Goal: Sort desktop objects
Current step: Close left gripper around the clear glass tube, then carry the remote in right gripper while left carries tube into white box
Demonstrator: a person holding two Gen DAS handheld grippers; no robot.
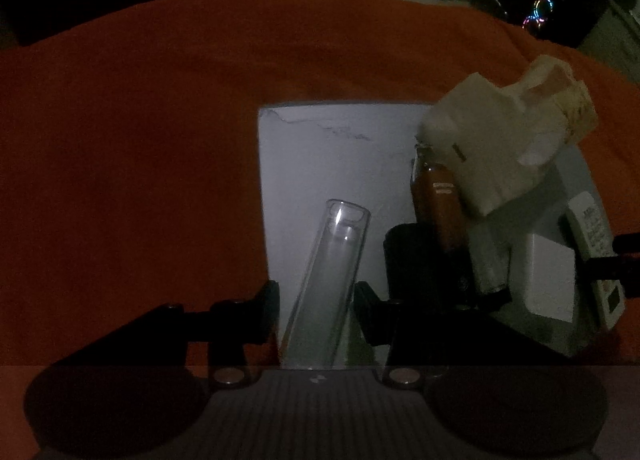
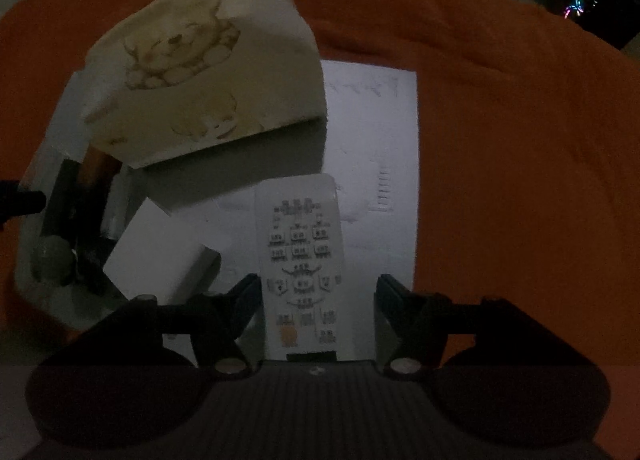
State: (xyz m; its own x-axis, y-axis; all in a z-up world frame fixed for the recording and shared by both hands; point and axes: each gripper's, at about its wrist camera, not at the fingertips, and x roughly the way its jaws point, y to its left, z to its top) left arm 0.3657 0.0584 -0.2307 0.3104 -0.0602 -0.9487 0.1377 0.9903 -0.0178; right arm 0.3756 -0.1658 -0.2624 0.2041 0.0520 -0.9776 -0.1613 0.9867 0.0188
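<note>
In the left wrist view, my left gripper (image 1: 316, 292) has its jaws on both sides of a clear plastic tube (image 1: 332, 268) lying on white paper (image 1: 320, 156); small gaps show beside the tube, so the grip is unclear. In the right wrist view, my right gripper (image 2: 316, 292) is open around a white remote control (image 2: 302, 260) that lies on paper (image 2: 380, 132), fingers apart from it. A cream tissue pack with a bear print (image 2: 200, 72) sits behind it; it also shows in the left wrist view (image 1: 504, 140).
An orange cloth (image 1: 140, 140) covers the table. A brown bottle (image 1: 440, 204), a black object (image 1: 420, 260) and a white box (image 1: 548, 276) crowd the right side of the left view. The white box (image 2: 160, 256) lies left of the remote. The room is dim.
</note>
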